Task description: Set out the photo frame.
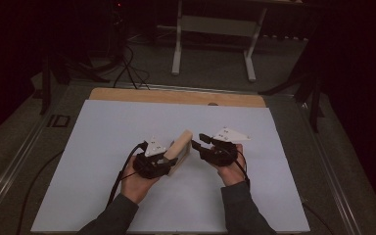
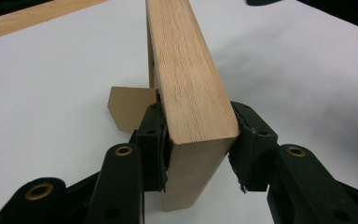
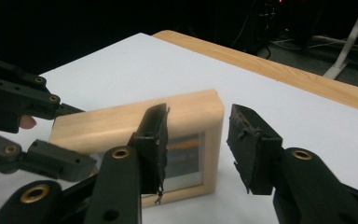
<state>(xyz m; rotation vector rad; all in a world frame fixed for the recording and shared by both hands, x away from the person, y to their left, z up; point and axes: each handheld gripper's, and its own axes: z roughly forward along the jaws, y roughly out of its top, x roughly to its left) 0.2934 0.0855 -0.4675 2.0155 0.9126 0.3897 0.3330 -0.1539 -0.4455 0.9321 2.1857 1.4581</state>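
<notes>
On white table (image 1: pixel 103 147), left tool (image 2: pixel 198 140) clamps wooden frame (image 2: pixel 186 79); right tool (image 3: pixel 198 140) gapes — empty.

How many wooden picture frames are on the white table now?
1. The picture frame stands on edge near the middle of the white table, gripped by the left claw; the right claw is open beside it.

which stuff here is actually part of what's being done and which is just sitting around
In use:
wooden picture frame, standing on edge
left gripper, shut on the frame
right gripper, open beside the frame
white sheet under them

Just around:
white table legs on the floor behind
cables on the floor
</notes>
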